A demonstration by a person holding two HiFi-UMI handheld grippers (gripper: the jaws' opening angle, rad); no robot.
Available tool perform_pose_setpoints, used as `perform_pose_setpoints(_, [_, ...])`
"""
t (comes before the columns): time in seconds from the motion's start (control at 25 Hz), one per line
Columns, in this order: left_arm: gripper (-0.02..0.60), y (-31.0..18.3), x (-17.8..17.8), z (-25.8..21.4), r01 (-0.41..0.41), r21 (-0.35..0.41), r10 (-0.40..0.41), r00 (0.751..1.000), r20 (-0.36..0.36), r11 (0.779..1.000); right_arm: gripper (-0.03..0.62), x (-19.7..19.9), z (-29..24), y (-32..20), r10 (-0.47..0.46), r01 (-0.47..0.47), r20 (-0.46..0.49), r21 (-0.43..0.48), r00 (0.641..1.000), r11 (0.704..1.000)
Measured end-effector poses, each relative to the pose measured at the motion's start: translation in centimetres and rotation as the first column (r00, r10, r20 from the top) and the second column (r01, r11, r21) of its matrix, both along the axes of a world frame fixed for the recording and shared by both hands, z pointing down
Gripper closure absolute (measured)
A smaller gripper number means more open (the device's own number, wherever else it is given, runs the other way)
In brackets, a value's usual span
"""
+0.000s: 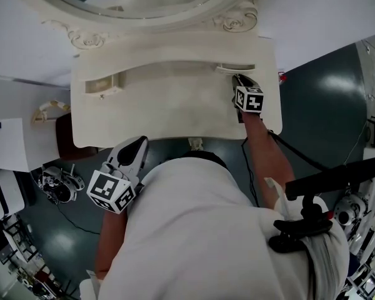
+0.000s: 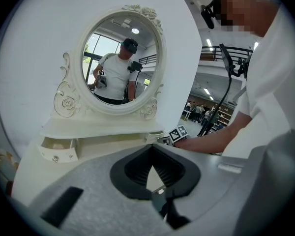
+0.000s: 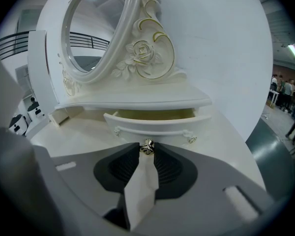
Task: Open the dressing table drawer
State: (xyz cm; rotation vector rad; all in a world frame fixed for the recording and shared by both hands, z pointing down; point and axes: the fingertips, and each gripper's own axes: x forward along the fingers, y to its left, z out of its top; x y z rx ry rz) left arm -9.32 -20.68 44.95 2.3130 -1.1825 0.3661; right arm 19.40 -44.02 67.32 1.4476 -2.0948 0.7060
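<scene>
A white dressing table (image 1: 175, 114) stands against the wall under an oval mirror. Its small right drawer (image 3: 155, 122) is pulled partly out, showing a pale yellow inside. My right gripper (image 3: 147, 150) is shut on that drawer's little metal knob (image 3: 147, 146), pinched between the pad tips. From the head view the right gripper (image 1: 239, 81) sits at the right drawer (image 1: 235, 69) near the table's right end. My left gripper (image 1: 136, 146) hangs off the table's front edge by the person's body. Its jaws are together with nothing between them. The left drawer (image 2: 56, 149) also stands open.
The carved oval mirror (image 2: 120, 60) reflects the person. A dark brown stool (image 1: 65, 136) sits left of the table. Robot equipment (image 1: 59, 183) and cables lie on the dark floor at the left. A black camera rig (image 1: 312, 211) hangs at the person's right side.
</scene>
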Motion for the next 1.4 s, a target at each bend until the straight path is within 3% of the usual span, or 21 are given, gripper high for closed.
perform_pose_setpoints(1.4, [0.581, 1.6, -0.9, 0.0, -0.029, 0.010, 0.029, 0.999, -0.022, 1.000, 0.500, 0.0, 0.2, 3.4, -0.001, 0.001, -0.023, -0.015, 1.000, 1.000])
